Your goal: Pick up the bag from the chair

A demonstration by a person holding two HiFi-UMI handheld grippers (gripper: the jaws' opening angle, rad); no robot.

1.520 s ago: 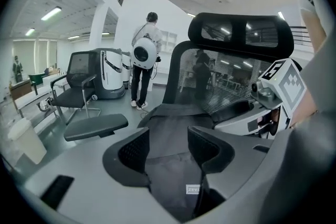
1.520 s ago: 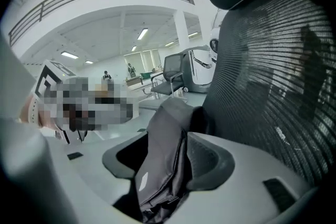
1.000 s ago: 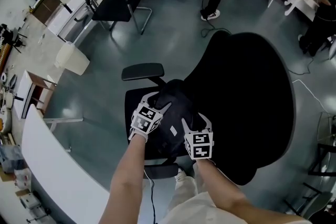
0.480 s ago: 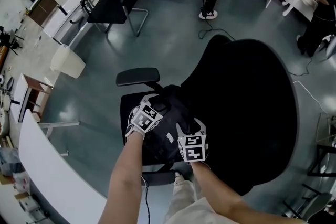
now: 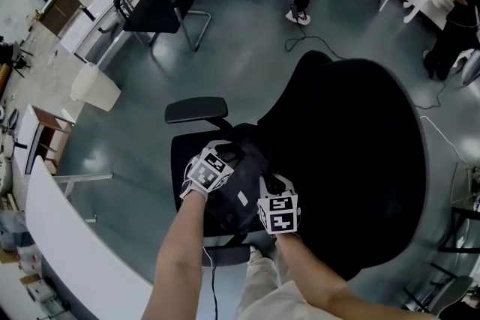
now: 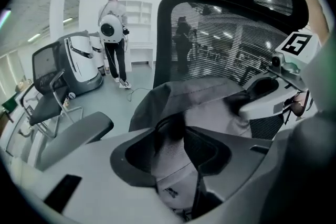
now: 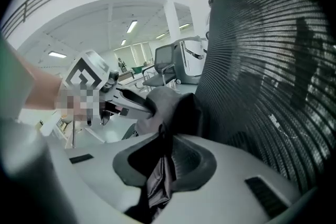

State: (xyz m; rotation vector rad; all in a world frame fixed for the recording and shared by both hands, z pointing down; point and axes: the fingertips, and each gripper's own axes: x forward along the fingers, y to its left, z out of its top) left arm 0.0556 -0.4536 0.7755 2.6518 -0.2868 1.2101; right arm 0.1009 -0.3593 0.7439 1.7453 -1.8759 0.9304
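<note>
- On the chair seat [image 5: 180,155], my left gripper [image 6: 176,150] has its jaws pinched together on the bag [image 6: 202,97]. A fold of grey cloth runs up between them.
- My right gripper [image 7: 164,161] is clamped the same way, with a dark pleat of the same bag bunched in its jaws.
- In the head view, both grippers sit on top of the bag, close together. The left one is toward the armrest [image 5: 196,110] and the right one is nearer the tall mesh backrest [image 5: 352,161].
- The bag is a dark, slack heap in the middle of the seat, touching the foot of the backrest. I cannot tell whether any of it has left the cushion.
- I judge that the grasp is made and the lift is the step in hand.
- Next, I should raise both grippers together and evenly so the soft cloth does not slide out of one pinch.
- The bag should then come up and toward me, away from the backrest and clear of the armrest.
- Each pinch holds only a thin fold, so the bag may sag or slip as its weight comes on.
</note>
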